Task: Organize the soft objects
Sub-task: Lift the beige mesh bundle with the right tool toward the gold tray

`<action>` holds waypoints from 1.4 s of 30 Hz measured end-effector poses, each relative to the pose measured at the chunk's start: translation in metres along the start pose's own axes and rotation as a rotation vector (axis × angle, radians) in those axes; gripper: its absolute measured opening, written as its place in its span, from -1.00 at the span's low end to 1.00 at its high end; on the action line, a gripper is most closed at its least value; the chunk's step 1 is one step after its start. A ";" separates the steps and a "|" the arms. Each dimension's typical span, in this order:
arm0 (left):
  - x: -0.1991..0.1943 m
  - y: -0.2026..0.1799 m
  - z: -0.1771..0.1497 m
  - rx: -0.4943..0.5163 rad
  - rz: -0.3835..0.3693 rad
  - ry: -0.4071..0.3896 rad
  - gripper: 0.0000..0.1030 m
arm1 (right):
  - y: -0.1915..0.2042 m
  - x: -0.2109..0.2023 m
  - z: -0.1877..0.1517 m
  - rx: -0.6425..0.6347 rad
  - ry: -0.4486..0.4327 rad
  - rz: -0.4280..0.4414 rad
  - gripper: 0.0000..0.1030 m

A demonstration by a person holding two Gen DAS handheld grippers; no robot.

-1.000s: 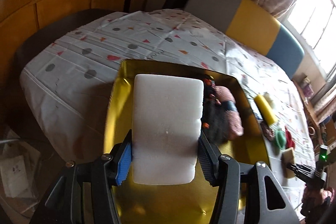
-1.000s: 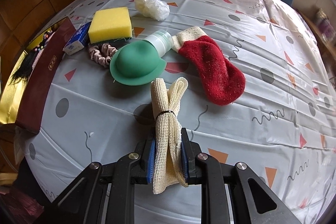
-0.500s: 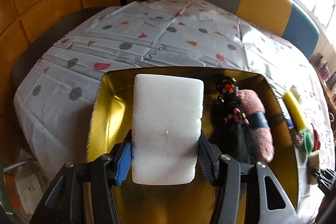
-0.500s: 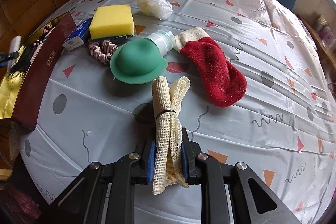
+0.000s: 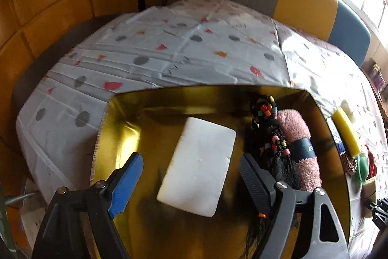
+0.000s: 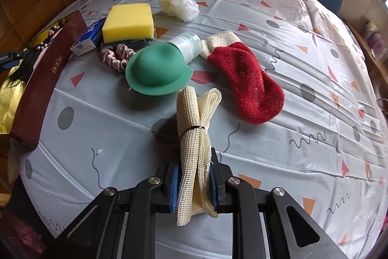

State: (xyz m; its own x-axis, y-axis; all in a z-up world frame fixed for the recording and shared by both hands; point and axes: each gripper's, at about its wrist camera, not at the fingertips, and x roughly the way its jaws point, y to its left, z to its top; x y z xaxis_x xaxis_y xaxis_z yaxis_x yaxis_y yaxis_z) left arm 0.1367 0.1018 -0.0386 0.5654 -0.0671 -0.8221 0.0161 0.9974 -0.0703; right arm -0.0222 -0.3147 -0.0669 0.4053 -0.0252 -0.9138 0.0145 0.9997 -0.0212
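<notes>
In the left wrist view my left gripper is open above a gold-lined box. A white foam block lies flat on the box floor between and beyond the fingers, free of them. A black beaded wig and a pink fuzzy roll lie at the box's right. In the right wrist view my right gripper is shut on a rolled cream mesh cloth, held above the table. A red sock, yellow sponge and pink scrunchie lie ahead.
A green hat-shaped lid on a clear bottle, a crumpled plastic bag and a blue tissue pack lie on the patterned tablecloth. The box's maroon wall stands at the left. Chairs stand behind the table.
My left gripper opened and let go of the white foam block, which now lies on the box floor. The right gripper still holds the mesh cloth, nearly unmoved.
</notes>
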 end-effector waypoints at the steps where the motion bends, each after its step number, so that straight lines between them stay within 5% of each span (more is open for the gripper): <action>1: -0.007 0.001 -0.002 -0.006 0.003 -0.016 0.61 | 0.000 0.000 0.000 -0.002 -0.001 -0.002 -0.59; 9: -0.077 -0.009 -0.043 0.006 -0.024 -0.154 0.61 | 0.001 0.002 0.000 -0.017 0.007 -0.026 -0.59; 14: -0.097 -0.026 -0.077 0.041 -0.043 -0.164 0.61 | 0.002 0.002 -0.001 -0.021 0.007 -0.031 -0.59; 35: -0.106 -0.030 -0.115 0.061 -0.035 -0.145 0.61 | 0.008 0.001 -0.002 -0.047 0.005 -0.061 -0.62; 42: -0.107 -0.021 -0.116 0.045 -0.036 -0.146 0.61 | 0.013 -0.007 0.000 -0.009 -0.001 0.000 -0.64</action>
State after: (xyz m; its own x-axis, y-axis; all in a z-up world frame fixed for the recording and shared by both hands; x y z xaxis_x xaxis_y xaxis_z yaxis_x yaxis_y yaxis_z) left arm -0.0198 0.0846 -0.0143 0.6774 -0.1014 -0.7286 0.0734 0.9948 -0.0701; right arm -0.0251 -0.3012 -0.0605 0.4059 -0.0249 -0.9136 0.0064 0.9997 -0.0244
